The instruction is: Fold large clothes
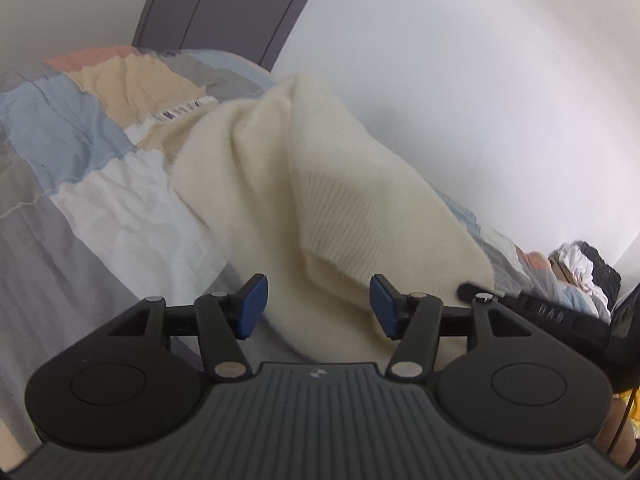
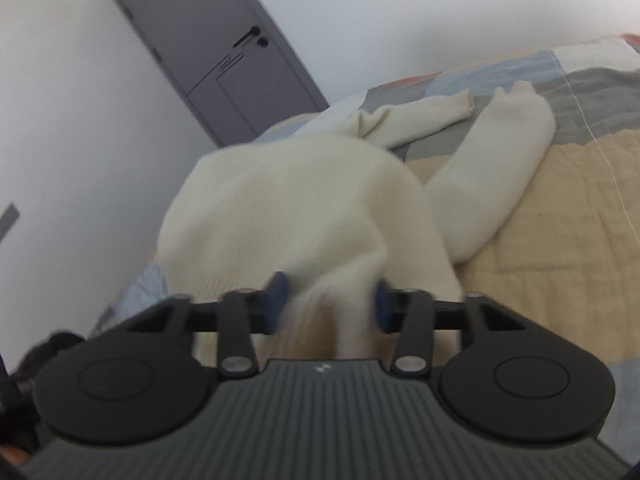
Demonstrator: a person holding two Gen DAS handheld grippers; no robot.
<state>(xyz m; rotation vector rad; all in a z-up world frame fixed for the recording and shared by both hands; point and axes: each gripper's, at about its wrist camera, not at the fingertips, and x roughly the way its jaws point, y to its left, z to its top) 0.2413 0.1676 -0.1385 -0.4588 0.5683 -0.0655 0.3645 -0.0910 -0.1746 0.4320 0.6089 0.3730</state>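
Note:
A cream knit sweater (image 1: 320, 200) lies bunched on a patchwork bedspread (image 1: 100, 160). Its ribbed hem hangs in front of my left gripper (image 1: 318, 306), whose blue pads stand wide apart with sweater fabric between them, not pinched. In the right wrist view the sweater (image 2: 300, 208) is lifted in a mound, with both sleeves (image 2: 500, 172) stretched out on the bed behind it. My right gripper (image 2: 330, 304) has a fold of the sweater between its blue pads; the view is blurred. The right gripper's finger also shows in the left wrist view (image 1: 520, 304), touching the sweater's hem.
The bedspread (image 2: 560, 220) has grey, blue, beige, white and orange patches. A grey door (image 1: 224, 4) stands behind the bed in a white wall; it also shows in the right wrist view (image 2: 224, 64). A pile of dark and white clothes (image 1: 584, 264) lies at the far right.

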